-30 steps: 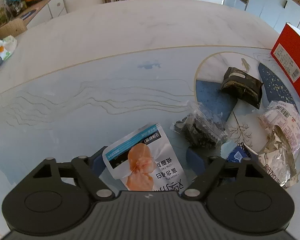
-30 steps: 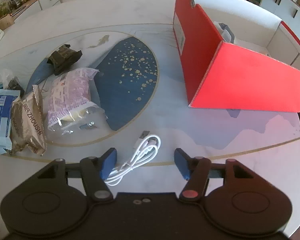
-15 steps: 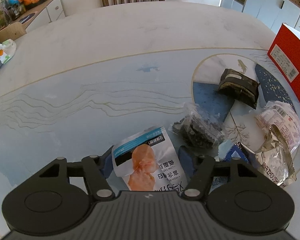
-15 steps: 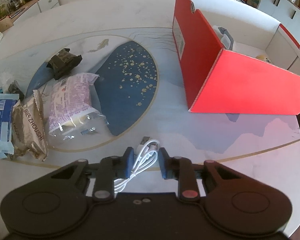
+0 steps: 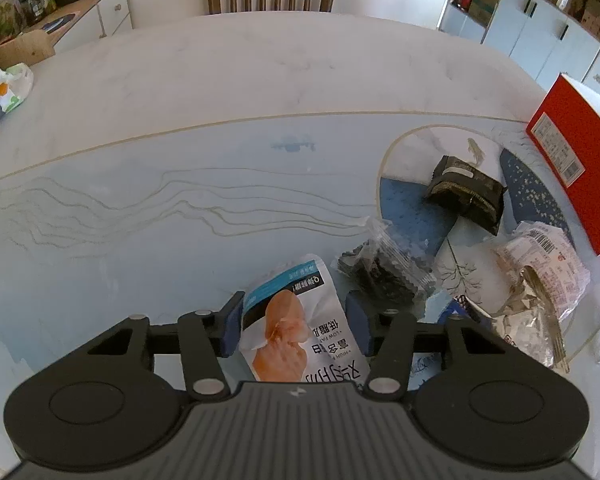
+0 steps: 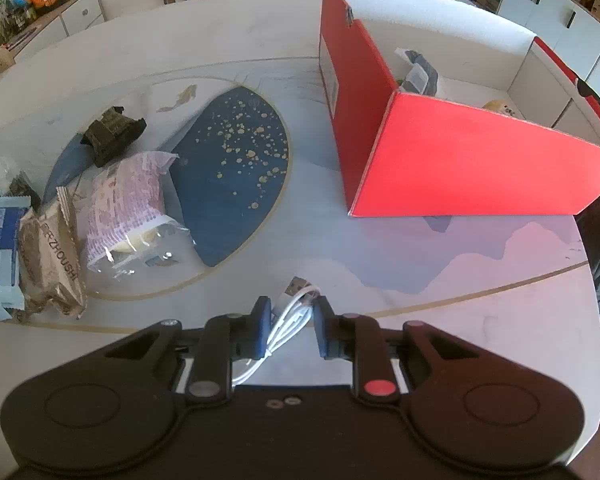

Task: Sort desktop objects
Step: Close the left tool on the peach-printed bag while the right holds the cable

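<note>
We had the right tongs (image 6: 288,328) clamped on the white cable (image 6: 290,320) and the left tongs (image 5: 296,326) just closing around the chicken pouch (image 5: 300,328), a few bits already in the red box (image 6: 460,168), most snacks still on the tabletop (image 5: 220,120).

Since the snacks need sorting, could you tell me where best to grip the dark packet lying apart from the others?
Grip the dark packet across its narrower width, near the middle, coming down from above. It lies flat on the table with bare surface all around, so the fingers fit on both long sides.
</note>
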{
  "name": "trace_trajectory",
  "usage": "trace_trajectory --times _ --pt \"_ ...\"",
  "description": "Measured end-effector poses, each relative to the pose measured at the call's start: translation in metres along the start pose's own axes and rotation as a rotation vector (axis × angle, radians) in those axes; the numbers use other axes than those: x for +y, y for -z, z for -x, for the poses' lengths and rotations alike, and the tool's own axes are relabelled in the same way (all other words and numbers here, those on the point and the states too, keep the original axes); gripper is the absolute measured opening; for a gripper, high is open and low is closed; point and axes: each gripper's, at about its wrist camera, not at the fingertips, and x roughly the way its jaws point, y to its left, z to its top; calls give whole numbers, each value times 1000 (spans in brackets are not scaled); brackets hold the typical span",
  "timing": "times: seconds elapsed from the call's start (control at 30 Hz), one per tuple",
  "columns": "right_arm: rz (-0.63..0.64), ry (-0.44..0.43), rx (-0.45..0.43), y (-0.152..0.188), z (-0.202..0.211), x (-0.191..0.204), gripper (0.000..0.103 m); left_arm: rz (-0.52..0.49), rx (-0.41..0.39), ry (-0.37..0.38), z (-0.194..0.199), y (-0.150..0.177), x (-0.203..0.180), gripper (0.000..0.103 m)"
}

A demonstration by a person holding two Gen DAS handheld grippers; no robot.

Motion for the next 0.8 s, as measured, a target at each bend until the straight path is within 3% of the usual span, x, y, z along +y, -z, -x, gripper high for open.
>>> trace_trajectory --times 0.57,0.8 --pt "-25 -47 -57 -1 32 2 21 52 -43 25 31 15 11 48" --pt "-24 -61 -82 0 44 -1 21 79 -61 50 47 22 17 26"
